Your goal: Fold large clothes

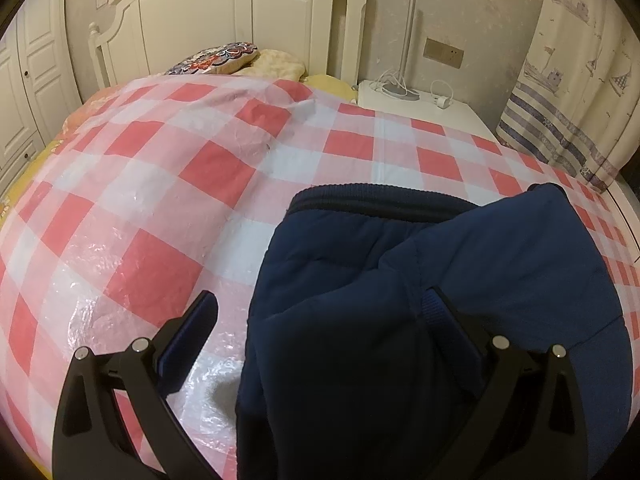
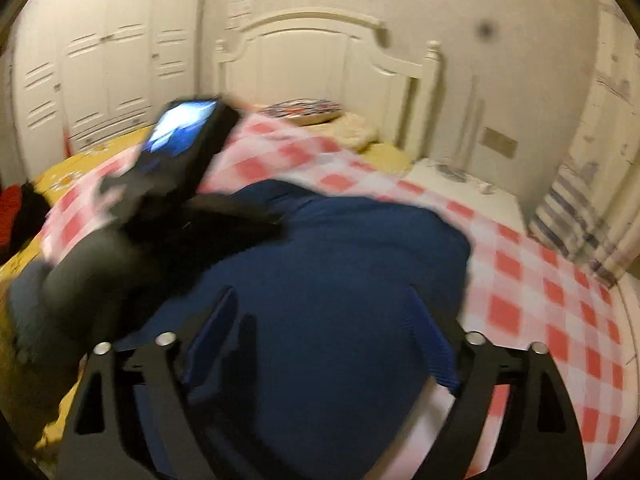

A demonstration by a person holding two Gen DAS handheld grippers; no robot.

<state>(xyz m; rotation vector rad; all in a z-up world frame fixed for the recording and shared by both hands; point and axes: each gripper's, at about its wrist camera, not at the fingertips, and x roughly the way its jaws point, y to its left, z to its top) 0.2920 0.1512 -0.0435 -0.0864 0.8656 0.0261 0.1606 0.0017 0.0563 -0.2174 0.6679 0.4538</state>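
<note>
A dark blue garment (image 1: pixel 420 312) lies folded over on the pink-and-white checked plastic sheet (image 1: pixel 160 184) that covers the bed. My left gripper (image 1: pixel 324 300) is open above the garment's left edge; its left finger is over the sheet, its right finger over the cloth. In the blurred right wrist view the same garment (image 2: pixel 340 272) fills the middle. My right gripper (image 2: pixel 320 300) is open over it. The left gripper's body with its lit screen (image 2: pixel 180 132) shows at the left of that view.
A white headboard (image 1: pixel 256 20) and pillows (image 1: pixel 224 58) stand at the far end. A white nightstand (image 1: pixel 424 108) with cables is at the right, beside a striped curtain (image 1: pixel 568 92). White wardrobes (image 2: pixel 100 60) stand at the left. Dark and red items (image 2: pixel 16 208) lie at the bed's left edge.
</note>
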